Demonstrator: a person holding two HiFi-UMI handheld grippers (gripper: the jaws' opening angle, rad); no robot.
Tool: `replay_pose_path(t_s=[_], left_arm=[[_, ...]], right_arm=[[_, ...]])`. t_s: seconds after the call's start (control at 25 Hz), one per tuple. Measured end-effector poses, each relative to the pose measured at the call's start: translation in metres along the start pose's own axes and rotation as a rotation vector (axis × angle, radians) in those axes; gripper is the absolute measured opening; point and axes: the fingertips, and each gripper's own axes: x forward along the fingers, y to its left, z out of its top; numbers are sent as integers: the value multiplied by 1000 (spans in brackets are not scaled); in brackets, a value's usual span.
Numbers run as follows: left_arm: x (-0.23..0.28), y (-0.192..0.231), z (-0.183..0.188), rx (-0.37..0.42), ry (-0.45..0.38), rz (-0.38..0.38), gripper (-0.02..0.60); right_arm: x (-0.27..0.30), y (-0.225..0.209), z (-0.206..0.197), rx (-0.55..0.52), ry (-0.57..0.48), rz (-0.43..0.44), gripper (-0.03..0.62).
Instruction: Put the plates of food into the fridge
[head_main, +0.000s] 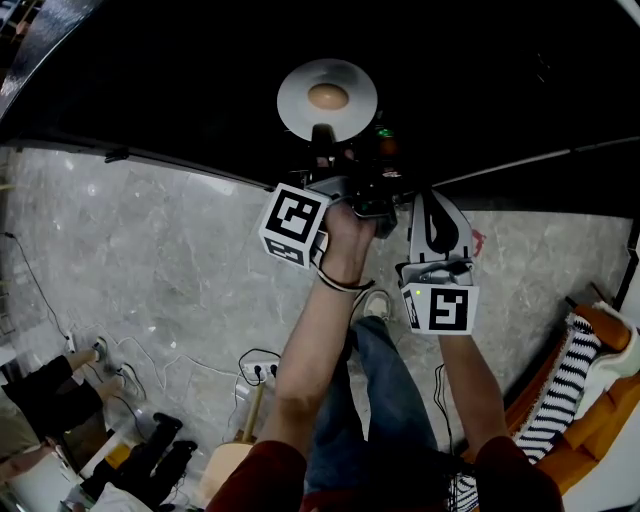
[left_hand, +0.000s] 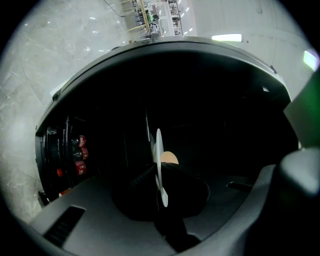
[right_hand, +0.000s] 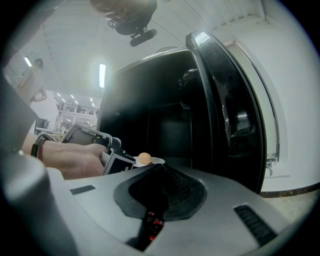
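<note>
A white plate with a round tan piece of food on it hangs in front of the dark open fridge. My left gripper is shut on the plate's near rim. The left gripper view shows the plate edge-on between the jaws of the left gripper, with the food beside it. My right gripper is just right of the left one, shut and holding nothing. In the right gripper view, the right gripper points at the fridge interior, and the plate is at its left.
The fridge door stands open at the right. Red cans sit on a shelf at the fridge's left. On the marble floor lie a power strip and cables. An orange seat with striped cloth is at the lower right.
</note>
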Motion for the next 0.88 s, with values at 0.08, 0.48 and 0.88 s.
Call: replay_pose_path(t_s=[0.08,0.48,0.88], left_arm=[[0,-1,0,13,7,-9,18],[-5,2,-2,37,25,-35,91],[-22,8,0,94,42,-49,138]], right_arm=[[0,1,-2,-2,8,4,11],[-2,2,-3,-3,8,8,11],[-2,6,-1,-1,0,7,11]])
